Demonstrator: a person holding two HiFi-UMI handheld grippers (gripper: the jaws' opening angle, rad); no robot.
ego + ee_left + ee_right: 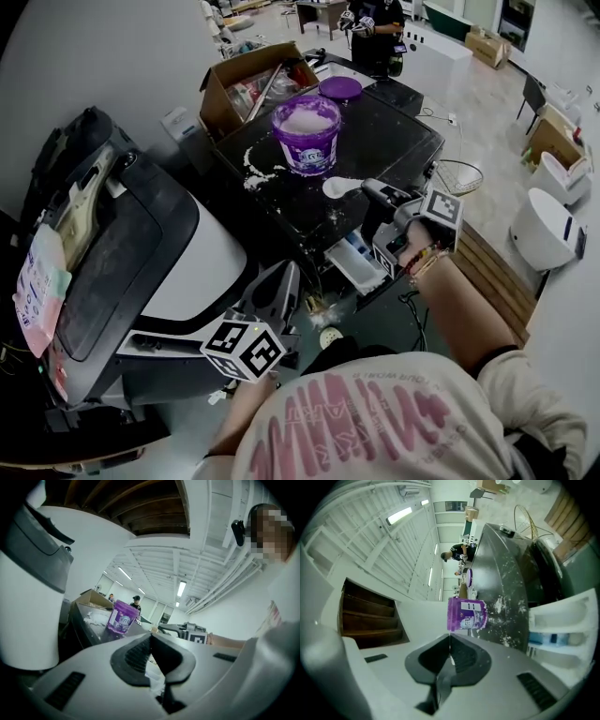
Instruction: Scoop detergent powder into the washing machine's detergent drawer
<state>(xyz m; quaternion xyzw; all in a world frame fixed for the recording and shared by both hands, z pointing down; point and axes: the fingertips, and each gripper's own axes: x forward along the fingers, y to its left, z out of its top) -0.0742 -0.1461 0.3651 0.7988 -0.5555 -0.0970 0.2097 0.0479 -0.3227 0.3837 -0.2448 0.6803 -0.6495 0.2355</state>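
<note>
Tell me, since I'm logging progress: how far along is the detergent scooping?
Done: the purple tub stands open, its lid aside, and the drawer is pulled out. In hand: the right gripper, jaws together, is at the scoop. Still to do: filling it and tipping powder into the drawer.

The left gripper (287, 279) sits low in the middle of the picture, with its jaws shut tight. The right gripper (373, 190) is at middle right, jaws shut too, on a stretched-out right arm (459, 309).
</note>
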